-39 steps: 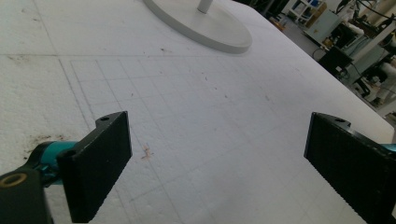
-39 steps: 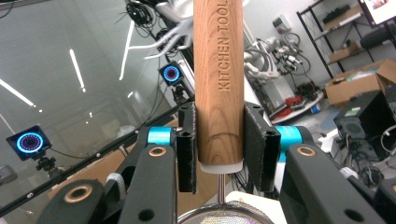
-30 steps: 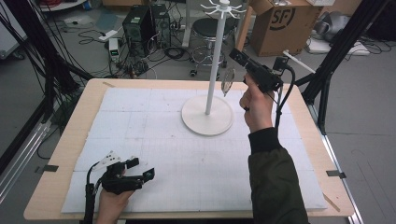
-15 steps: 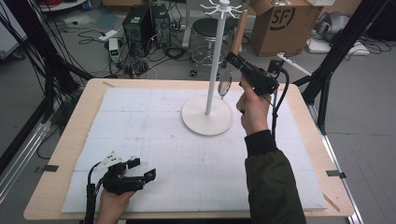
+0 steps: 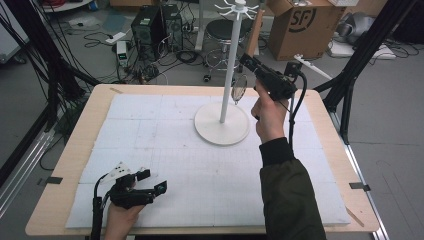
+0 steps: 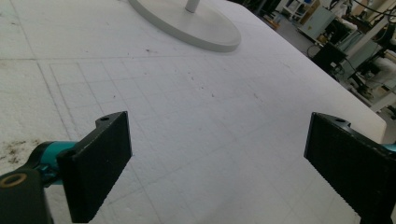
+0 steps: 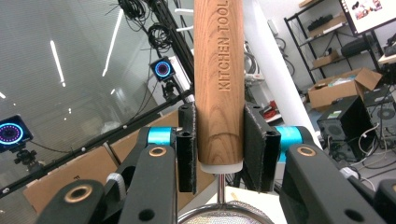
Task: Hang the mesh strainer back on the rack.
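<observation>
The strainer (image 7: 219, 70), a small kitchen sieve with a wooden handle marked "KITCHEN TOOL", is held in the air beside the white pole of the hanging stand (image 5: 227, 75), above the far right part of the table (image 5: 70, 165). Its mesh bowl (image 5: 239, 88) hangs just beside the pole, clear of the white mat (image 5: 200, 170) and above the stand's round base (image 5: 221, 124). The handle points up toward the ring of hooks (image 5: 239, 8) at the top of the pole.

The step in hand appears to be hanging the strainer on a hook. To do it well:
- Keep the handle upright and the grip firm so the sieve does not swing.
- Lift until the handle end is level with a free hook, then move sideways onto it.
- Avoid knocking the pole; the stand is light-looking and could tip.
- Whether the handle has a hanging loop cannot be seen.

The right gripper (image 7: 219, 149) is clamped on the lower end of the wooden handle. Both pads (image 7: 254, 144) press flat against the wood, one on each side, with only the handle's width between them.

The left gripper (image 6: 217, 163) rests at the near left corner of the table, low over the mat. Its jaws stand wide apart and hold nothing.
</observation>
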A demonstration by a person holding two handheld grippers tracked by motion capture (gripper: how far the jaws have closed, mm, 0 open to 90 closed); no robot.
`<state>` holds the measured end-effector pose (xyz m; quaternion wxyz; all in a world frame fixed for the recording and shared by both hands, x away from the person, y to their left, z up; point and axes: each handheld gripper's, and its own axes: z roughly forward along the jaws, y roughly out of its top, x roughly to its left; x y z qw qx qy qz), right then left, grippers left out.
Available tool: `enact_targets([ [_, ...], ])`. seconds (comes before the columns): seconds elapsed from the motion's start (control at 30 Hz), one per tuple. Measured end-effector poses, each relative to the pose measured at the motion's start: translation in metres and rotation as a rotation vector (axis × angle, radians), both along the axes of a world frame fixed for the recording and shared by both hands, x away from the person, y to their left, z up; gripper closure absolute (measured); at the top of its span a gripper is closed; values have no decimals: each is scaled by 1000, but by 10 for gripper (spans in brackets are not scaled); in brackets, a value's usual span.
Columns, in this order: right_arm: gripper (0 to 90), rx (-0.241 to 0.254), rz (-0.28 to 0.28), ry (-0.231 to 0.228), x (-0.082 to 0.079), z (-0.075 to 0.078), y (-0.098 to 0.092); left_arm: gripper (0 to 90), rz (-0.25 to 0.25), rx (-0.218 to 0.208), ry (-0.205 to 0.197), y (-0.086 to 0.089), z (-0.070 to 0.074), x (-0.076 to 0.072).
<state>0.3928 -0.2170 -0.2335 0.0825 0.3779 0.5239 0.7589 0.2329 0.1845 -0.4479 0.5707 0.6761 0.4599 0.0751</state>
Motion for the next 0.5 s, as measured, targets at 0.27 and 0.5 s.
enact_targets([
  [0.27,688,15,-3,5,5,1,-3,82,-1,-2,1,1,0,0],
  [0.5,689,38,-13,13,6,2,-12,81,-1,-1,2,0,0,0],
])
